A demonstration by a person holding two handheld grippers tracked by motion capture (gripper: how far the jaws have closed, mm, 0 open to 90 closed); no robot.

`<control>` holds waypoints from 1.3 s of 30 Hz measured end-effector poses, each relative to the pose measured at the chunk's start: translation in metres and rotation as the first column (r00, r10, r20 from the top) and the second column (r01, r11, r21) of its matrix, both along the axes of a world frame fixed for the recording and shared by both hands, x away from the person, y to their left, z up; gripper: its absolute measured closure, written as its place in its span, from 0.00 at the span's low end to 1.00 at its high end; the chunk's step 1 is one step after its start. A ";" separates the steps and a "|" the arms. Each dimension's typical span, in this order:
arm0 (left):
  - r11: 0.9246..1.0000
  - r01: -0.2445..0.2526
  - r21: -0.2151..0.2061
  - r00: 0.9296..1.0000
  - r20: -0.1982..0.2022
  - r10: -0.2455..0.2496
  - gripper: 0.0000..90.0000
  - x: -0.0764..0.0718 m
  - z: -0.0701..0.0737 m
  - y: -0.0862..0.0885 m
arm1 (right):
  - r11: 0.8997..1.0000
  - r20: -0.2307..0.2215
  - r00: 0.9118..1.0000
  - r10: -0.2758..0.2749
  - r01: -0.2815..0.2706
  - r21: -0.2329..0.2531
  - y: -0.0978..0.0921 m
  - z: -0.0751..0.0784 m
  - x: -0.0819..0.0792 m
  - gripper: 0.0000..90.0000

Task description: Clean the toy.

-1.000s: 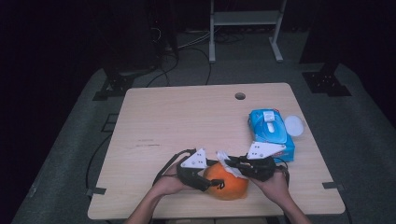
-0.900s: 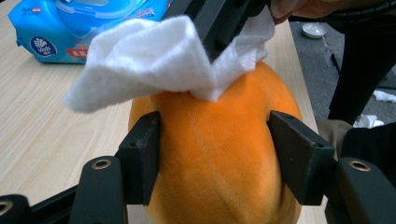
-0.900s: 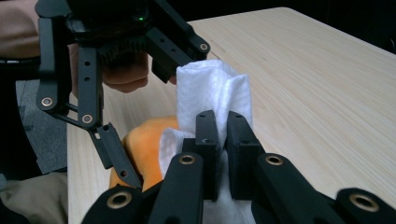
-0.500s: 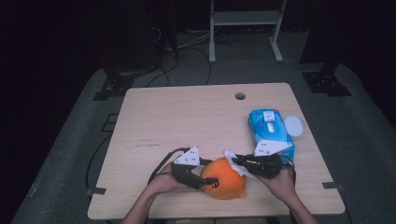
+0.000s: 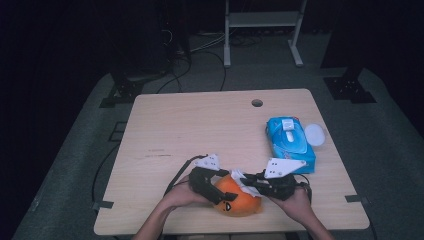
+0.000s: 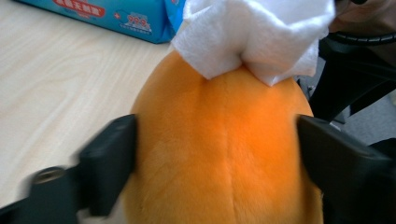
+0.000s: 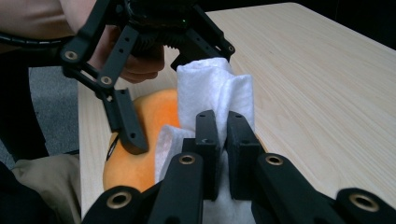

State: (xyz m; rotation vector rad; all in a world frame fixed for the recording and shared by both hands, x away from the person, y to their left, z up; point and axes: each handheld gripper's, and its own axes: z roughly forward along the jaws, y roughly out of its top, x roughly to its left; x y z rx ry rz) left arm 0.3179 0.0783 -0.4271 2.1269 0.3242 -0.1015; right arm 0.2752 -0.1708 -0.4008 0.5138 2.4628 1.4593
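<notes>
Orange plush toy (image 6: 219, 154) is clamped by the left hand-held gripper (image 5: 212, 186); a white wipe (image 7: 212, 93), pinched by the right hand-held gripper (image 7: 222, 154), is pressed at the toy's 12 o'clock. Excess pressure could squeeze the toy free.

Plush toy (image 5: 239, 199): lying at the table's (image 5: 200, 130) near edge.
Wipe (image 5: 246, 181): resting on the toy's right side.
Wipes pack (image 5: 290, 142): sitting behind and right of the toy.
Lid (image 5: 314, 134): lying just right of the pack.
</notes>
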 end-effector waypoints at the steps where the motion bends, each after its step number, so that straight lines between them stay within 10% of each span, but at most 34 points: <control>1: 1.000 0.005 -0.001 1.000 0.029 -0.005 0.34 -0.001 0.002 0.001 | 1.000 0.001 1.000 -0.004 0.004 0.004 -0.001 0.001 0.001 0.93; 3: 1.000 0.007 -0.021 0.993 0.119 -0.004 0.45 -0.006 0.007 0.000 | 1.000 0.009 1.000 -0.016 0.016 0.010 -0.003 0.005 0.001 0.93; 6: 1.000 0.006 -0.012 0.932 0.362 -0.002 0.50 -0.022 0.022 -0.008 | 0.999 0.059 0.998 -0.027 0.026 0.025 -0.006 0.015 -0.002 0.93; 11: 1.000 0.010 -0.027 0.886 0.464 0.004 0.50 -0.019 0.016 -0.008 | 0.996 0.090 0.994 -0.066 0.060 0.068 -0.013 0.024 0.000 0.93; 14: 1.000 0.013 0.008 0.898 0.440 -0.015 0.46 -0.015 0.005 -0.008 | 0.997 0.064 0.995 -0.079 0.078 0.020 -0.009 0.011 0.008 0.93; 21: 0.999 -0.028 -0.043 0.957 0.288 0.040 0.40 -0.003 -0.003 0.006 | 0.995 0.045 0.994 -0.099 0.100 -0.018 -0.016 0.001 0.015 0.93; 28: 0.995 -0.074 -0.069 0.970 0.226 0.087 0.39 0.003 -0.007 0.009 | 0.990 0.020 0.989 -0.143 0.144 -0.013 -0.030 -0.003 0.014 0.93; 39: 0.981 -0.172 -0.086 0.976 0.120 0.182 0.40 0.016 -0.012 0.018 | 0.996 0.055 0.997 -0.047 0.051 -0.074 0.013 -0.008 0.007 0.93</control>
